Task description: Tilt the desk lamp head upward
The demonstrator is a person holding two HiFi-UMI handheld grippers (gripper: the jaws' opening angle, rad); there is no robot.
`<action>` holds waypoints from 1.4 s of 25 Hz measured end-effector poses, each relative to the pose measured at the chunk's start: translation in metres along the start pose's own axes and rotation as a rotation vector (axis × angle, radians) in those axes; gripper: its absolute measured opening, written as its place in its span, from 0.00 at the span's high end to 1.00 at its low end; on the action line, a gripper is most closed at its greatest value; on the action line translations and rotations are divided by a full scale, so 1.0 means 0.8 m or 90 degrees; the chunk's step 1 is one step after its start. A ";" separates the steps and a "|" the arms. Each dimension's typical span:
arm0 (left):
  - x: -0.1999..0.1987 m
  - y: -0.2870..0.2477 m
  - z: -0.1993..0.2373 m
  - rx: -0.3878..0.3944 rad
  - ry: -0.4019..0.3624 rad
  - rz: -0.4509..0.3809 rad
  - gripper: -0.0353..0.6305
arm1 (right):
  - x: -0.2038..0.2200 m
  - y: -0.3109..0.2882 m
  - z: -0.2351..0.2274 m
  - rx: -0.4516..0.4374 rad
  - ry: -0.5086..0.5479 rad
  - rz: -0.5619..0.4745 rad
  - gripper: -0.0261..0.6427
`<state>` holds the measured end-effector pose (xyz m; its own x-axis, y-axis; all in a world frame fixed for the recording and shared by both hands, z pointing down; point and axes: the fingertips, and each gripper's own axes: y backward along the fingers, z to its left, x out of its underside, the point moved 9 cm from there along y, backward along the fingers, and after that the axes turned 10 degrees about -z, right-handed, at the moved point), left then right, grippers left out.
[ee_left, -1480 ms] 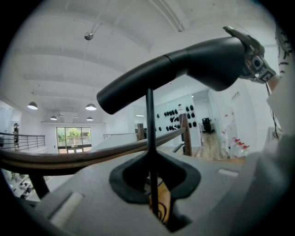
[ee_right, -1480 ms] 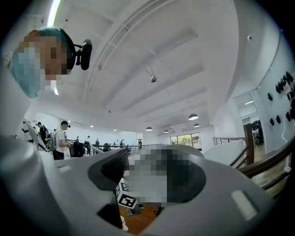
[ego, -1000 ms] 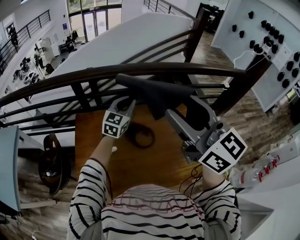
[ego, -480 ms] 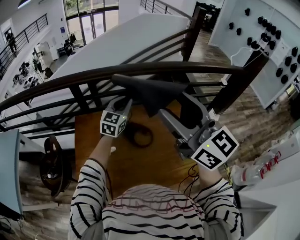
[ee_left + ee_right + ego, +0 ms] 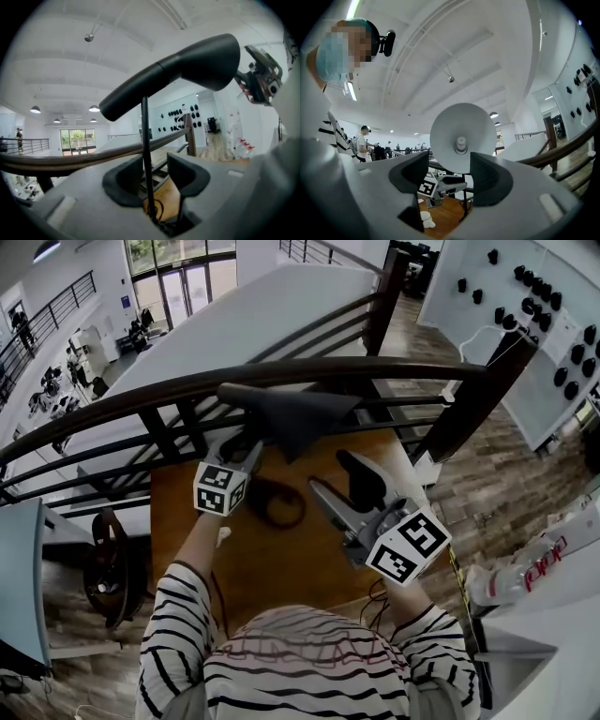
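The black desk lamp head (image 5: 281, 413) stands above the wooden table (image 5: 281, 563), in front of the railing. In the right gripper view its white inner shade and bulb (image 5: 461, 138) face me. My left gripper (image 5: 246, 444) is at the lamp's thin stem (image 5: 144, 154). Its jaws are opening, and the stem stands between them, close to the left pad and clear of the right one. My right gripper (image 5: 330, 474) is open with nothing in it, just below and right of the lamp head. The lamp's round base (image 5: 278, 507) rests on the table.
A dark curved railing (image 5: 375, 371) runs just behind the lamp. A white board with black knobs (image 5: 539, 301) stands at the far right, and a plastic bottle (image 5: 520, 582) lies at the right. A dark chair (image 5: 103, 568) sits left. A white cup (image 5: 425, 218) rests on the table.
My right gripper has drawn back from the lamp head, down and to the left toward me. The left gripper stays at the stem.
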<state>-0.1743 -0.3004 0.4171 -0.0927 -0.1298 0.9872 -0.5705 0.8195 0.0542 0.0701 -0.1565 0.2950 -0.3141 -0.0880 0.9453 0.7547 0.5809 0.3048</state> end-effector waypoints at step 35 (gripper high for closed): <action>0.018 0.160 -0.209 -0.084 0.055 -0.019 0.85 | 0.163 0.099 -0.013 0.019 -0.101 0.144 0.79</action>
<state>-0.1122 -0.1043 0.4633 -0.0040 -0.1118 0.9937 -0.4595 0.8828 0.0975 0.0949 -0.1305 0.4433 -0.2273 0.1741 0.9581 0.7991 0.5956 0.0814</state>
